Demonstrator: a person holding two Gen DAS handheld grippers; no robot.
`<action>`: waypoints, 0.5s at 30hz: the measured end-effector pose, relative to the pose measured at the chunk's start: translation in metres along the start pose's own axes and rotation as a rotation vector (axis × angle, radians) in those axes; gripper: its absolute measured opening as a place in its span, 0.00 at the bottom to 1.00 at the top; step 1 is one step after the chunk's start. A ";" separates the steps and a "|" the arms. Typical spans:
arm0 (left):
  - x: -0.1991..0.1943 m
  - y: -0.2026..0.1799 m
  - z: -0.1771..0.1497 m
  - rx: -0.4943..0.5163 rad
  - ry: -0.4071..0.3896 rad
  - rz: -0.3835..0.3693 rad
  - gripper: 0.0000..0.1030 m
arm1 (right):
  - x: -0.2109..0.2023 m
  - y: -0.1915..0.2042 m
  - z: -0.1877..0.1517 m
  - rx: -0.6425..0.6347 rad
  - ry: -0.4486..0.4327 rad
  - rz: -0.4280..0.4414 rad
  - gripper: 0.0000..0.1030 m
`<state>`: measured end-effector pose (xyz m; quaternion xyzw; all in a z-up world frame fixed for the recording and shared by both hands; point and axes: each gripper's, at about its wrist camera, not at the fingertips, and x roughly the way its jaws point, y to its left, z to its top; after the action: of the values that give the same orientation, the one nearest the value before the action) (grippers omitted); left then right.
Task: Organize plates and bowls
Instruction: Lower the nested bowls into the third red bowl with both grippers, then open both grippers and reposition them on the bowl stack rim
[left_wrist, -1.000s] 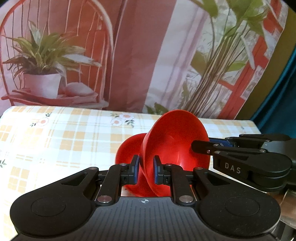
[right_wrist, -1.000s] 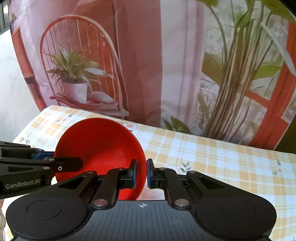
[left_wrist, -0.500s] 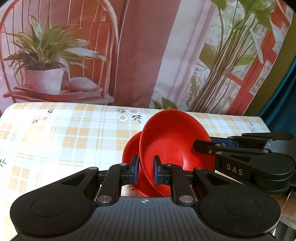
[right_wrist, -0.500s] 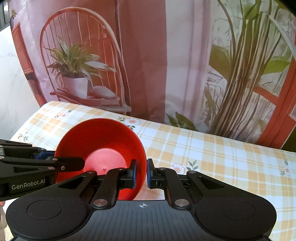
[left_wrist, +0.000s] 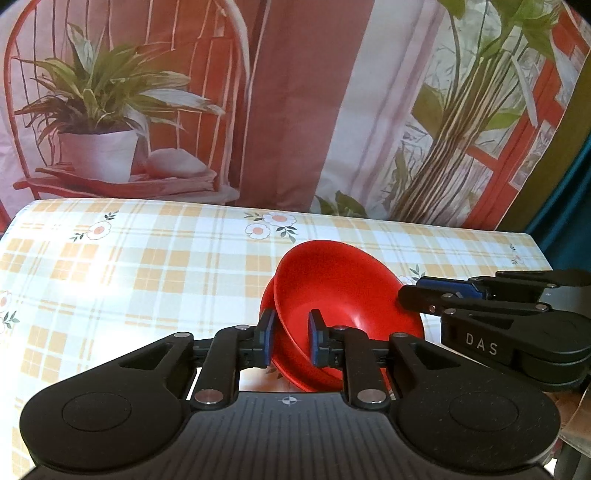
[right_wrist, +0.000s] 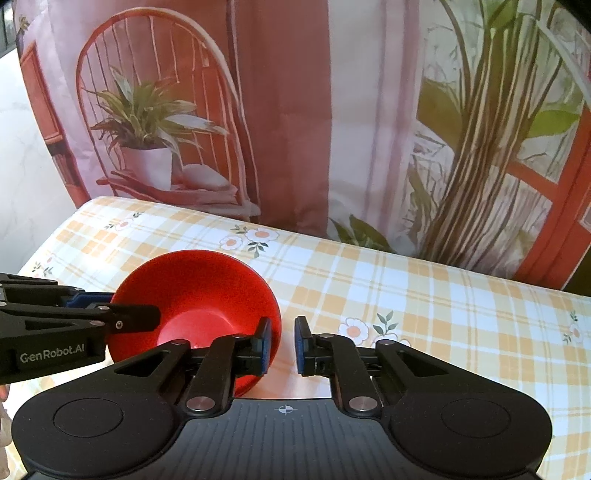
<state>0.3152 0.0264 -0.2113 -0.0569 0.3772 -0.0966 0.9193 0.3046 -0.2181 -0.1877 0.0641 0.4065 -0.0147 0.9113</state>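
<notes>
Holding: we have two red bowls nested on the bench (left_wrist: 155, 273), the upper red bowl (left_wrist: 343, 295) sitting tilted inside the lower red bowl (left_wrist: 266, 306).
Left hand-held gripper (left_wrist: 291, 338): we see its jaws easing apart with the near rim of the upper bowl between them; the blue pads (left_wrist: 266, 334) stand just off the rim, not pressing it.
Right hand-held gripper (right_wrist: 282, 341): we see its jaws parting too; its left pad sits in front of the bowl's rim at 3 o'clock, and the gap between the pads shows only cloth.
Bowl position: in the left wrist view we find the stack at centre, its low edge toward 6 o'clock; in the right wrist view the red bowl (right_wrist: 207, 302) lies at 9 o'clock of our jaws.
Bench cover: a yellow-checked cloth with small flowers (right_wrist: 424, 295).
Backdrop: a printed curtain (left_wrist: 295, 103) showing a potted plant on a red chair, at 12 o'clock.
</notes>
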 end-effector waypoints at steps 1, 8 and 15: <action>0.000 0.000 0.000 0.000 -0.002 0.001 0.22 | 0.000 0.000 0.000 0.001 0.001 -0.001 0.16; -0.007 0.001 0.002 -0.006 -0.028 0.003 0.37 | -0.003 -0.001 0.000 0.002 0.000 -0.002 0.18; -0.010 0.003 0.002 -0.010 -0.034 0.007 0.37 | -0.005 -0.002 0.000 0.004 -0.002 -0.003 0.18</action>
<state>0.3097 0.0315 -0.2037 -0.0618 0.3621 -0.0904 0.9257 0.3008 -0.2204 -0.1840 0.0652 0.4059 -0.0171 0.9114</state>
